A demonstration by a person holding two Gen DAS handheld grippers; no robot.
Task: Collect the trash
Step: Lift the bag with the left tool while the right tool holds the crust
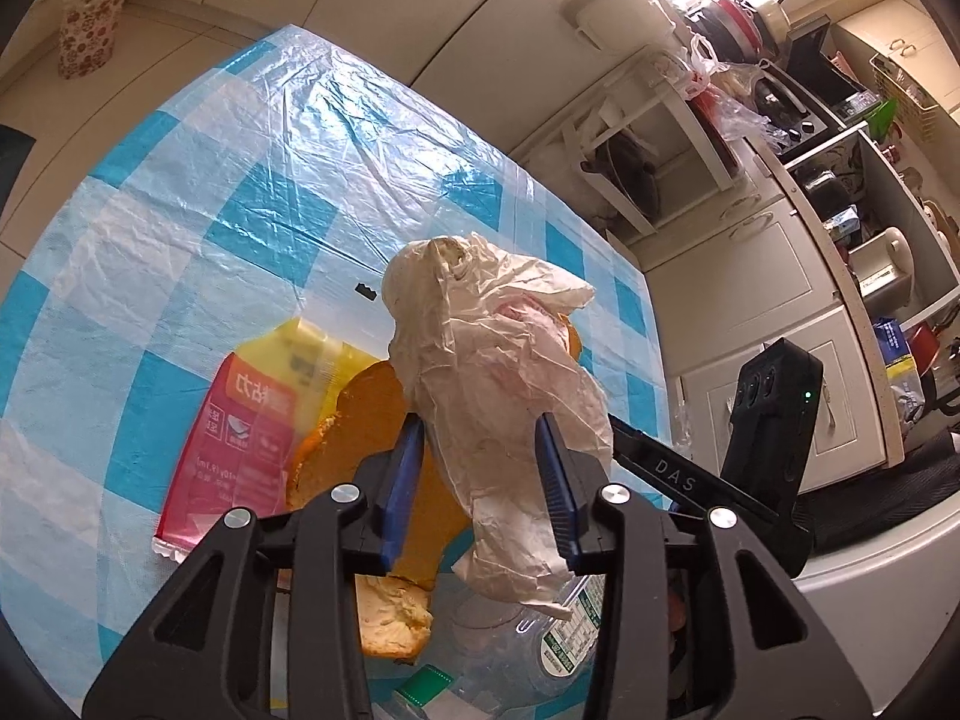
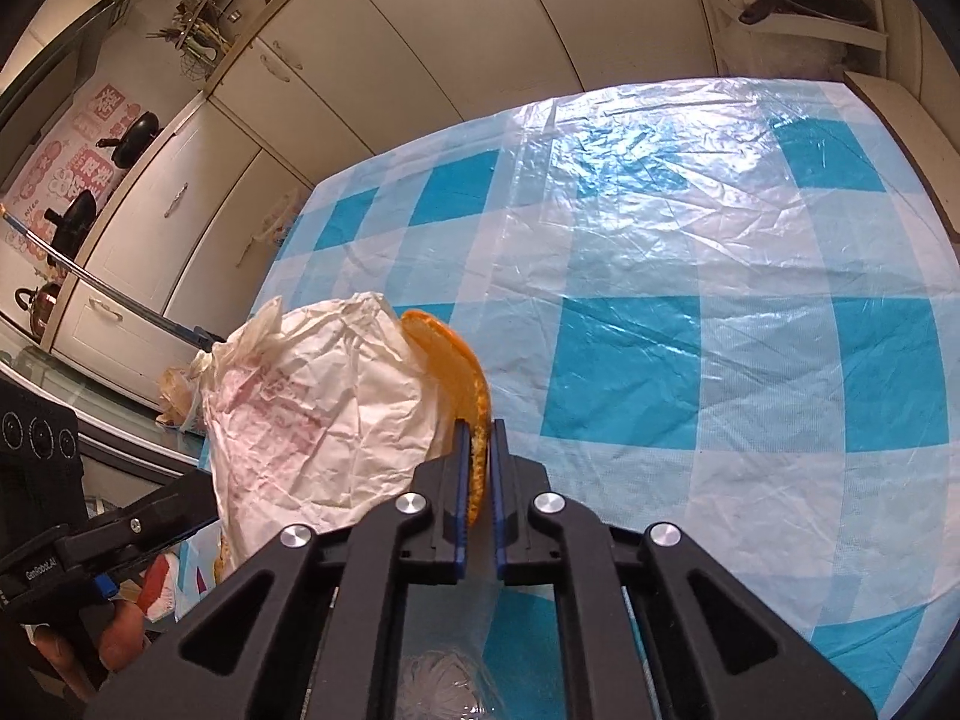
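My left gripper (image 1: 480,456) is shut on a crumpled white paper wrapper (image 1: 498,348) and holds it above the table. The wrapper also shows in the right wrist view (image 2: 312,408), at the left. My right gripper (image 2: 478,444) is shut on an orange peel (image 2: 450,360), held right beside the wrapper. A red and yellow snack packet (image 1: 252,420), another piece of orange peel (image 1: 372,414), a pale peel piece (image 1: 393,618) and a clear plastic bottle (image 1: 540,648) lie on the table below the left gripper.
The table wears a blue and white checked plastic cloth (image 2: 690,300). A floral bin (image 1: 90,18) stands on the floor beyond the table. White cabinets (image 2: 180,192) and cluttered shelves (image 1: 840,150) line the room. The right gripper's black body (image 1: 768,420) is close at the right.
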